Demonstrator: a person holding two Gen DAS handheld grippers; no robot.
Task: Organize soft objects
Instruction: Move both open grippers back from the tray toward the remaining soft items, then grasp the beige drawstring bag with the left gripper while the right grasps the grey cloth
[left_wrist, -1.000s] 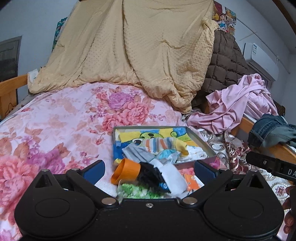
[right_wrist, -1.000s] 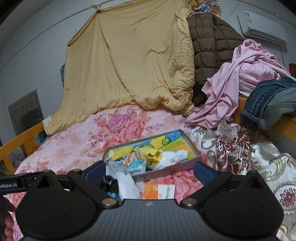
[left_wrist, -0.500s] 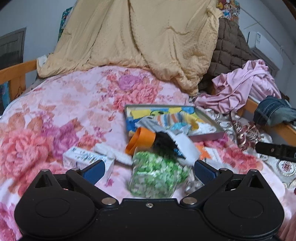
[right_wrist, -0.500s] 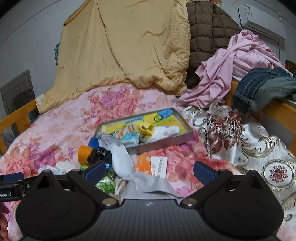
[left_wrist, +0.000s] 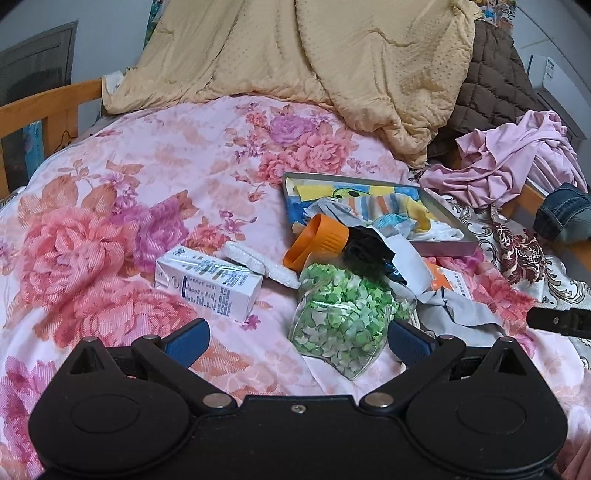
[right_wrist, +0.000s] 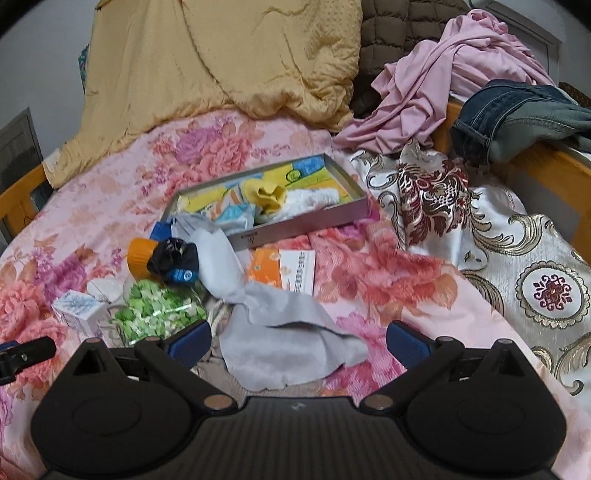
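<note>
Socks (right_wrist: 273, 197) lie inside the shallow tray (right_wrist: 303, 221) on the flowered bed (left_wrist: 147, 184), a grey cloth (right_wrist: 280, 332) and a black sock (right_wrist: 173, 258) lie in front of the tray beside a jar of green pieces (left_wrist: 343, 314), and both the left hand-held gripper (left_wrist: 295, 338) and the right hand-held gripper (right_wrist: 299, 338) are released, grasping nothing.

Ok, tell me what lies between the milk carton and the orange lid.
Left wrist view: a white foam pad lies between the carton and the orange lid, touching the carton's far edge.
</note>
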